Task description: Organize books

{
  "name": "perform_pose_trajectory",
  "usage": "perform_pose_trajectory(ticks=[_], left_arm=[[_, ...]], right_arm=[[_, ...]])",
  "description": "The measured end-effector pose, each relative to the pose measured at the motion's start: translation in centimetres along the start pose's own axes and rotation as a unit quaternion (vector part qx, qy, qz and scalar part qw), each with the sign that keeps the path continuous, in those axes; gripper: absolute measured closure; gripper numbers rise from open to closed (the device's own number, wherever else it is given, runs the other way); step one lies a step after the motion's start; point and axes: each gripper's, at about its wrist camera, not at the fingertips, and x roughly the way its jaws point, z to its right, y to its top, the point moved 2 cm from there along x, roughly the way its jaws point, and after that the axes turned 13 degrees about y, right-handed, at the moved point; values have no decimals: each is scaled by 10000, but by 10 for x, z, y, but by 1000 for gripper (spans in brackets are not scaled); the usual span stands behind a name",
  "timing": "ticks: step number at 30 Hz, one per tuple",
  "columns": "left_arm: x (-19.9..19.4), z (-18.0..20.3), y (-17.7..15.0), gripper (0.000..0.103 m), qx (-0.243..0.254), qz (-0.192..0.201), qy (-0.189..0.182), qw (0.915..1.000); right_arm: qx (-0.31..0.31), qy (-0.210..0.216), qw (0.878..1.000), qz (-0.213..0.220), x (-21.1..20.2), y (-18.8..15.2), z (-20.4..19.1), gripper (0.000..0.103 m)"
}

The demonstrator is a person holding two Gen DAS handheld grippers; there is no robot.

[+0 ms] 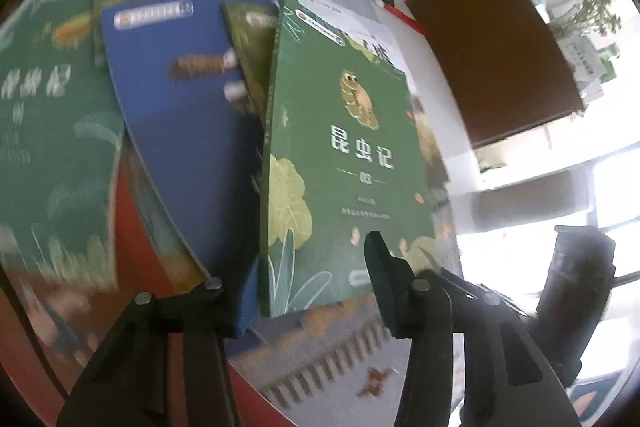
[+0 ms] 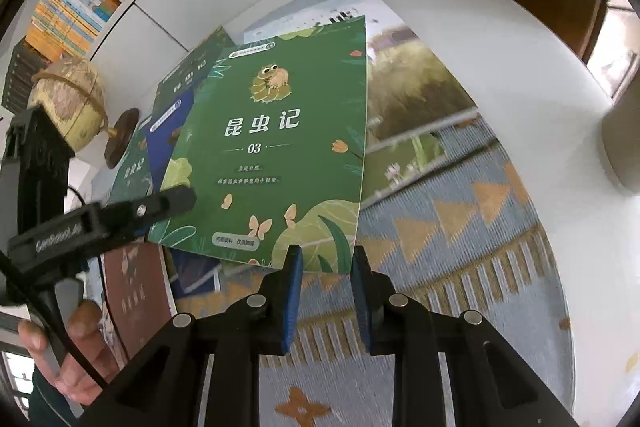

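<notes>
Left gripper (image 1: 304, 267) clamps the near edge of the green book (image 2: 276, 147), tilted atop the scattered books (image 1: 172, 99) (blue, green); right gripper (image 2: 326, 259) gapes narrowly, empty, just short; next, probably, squaring it onto a pile.

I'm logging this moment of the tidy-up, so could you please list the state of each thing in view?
Green book 03: lifted, tilted, front cover up.
Left gripper: shut on green book 03.
Right gripper: open, at the book's near edge.
Blue book: closed, lying flat, overlapping others.
Globe: upright on its stand.
</notes>
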Motion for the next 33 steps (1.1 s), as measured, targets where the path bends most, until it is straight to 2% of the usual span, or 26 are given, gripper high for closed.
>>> perform_pose_trajectory(ticks=[3, 7, 10, 12, 14, 16, 17, 18, 19, 21, 25, 29, 31, 33], left_arm=[[4, 5, -5, 59, 77, -61, 6, 10000], [11, 4, 10, 57, 64, -118, -23, 9999], [17, 4, 19, 56, -30, -263, -279, 9993], [20, 5, 20, 56, -119, -279, -407, 9987], [20, 8, 16, 61, -218, -225, -409, 9987], [19, 10, 12, 72, -220, -200, -265, 9992], [16, 10, 9, 81, -215, -177, -191, 9994], [12, 9, 6, 85, -241, -183, -205, 9993], [9, 8, 5, 91, -292, -201, -264, 9990], [4, 4, 5, 92, -479, -239, -435, 9976], [3, -4, 11, 93, -993, -388, -805, 9910], [-2, 3, 12, 93, -871, -404, -725, 9927], [-1, 5, 12, 93, -966, -482, -816, 9908], [-1, 6, 13, 93, -1062, -559, -980, 9879]], right_arm=[[384, 305, 9987, -108, -1, -7, 19, 80], [1134, 868, 9897, -41, 0, -5, 46, 77], [1366, 1309, 9819, 77, 1, 0, 52, 60], [1337, 1353, 9816, 165, 5, 5, 46, 51], [1181, 1161, 9860, 176, 8, 7, 37, 51], [888, 845, 9922, 223, 3, 6, 24, 66], [744, 875, 9929, 321, -4, 7, 18, 77], [576, 1064, 9915, 474, -16, 7, 11, 79], [488, 1193, 9899, 584, -20, 10, 5, 79], [337, 1349, 9878, 701, -25, 16, 2, 79], [759, 1196, 9892, 388, 2, 21, 22, 79], [1193, 1392, 9827, 247, 15, 9, 39, 78], [1500, 1684, 9738, 308, 16, 5, 50, 74], [1859, 2144, 9580, 409, 14, 3, 60, 57]])
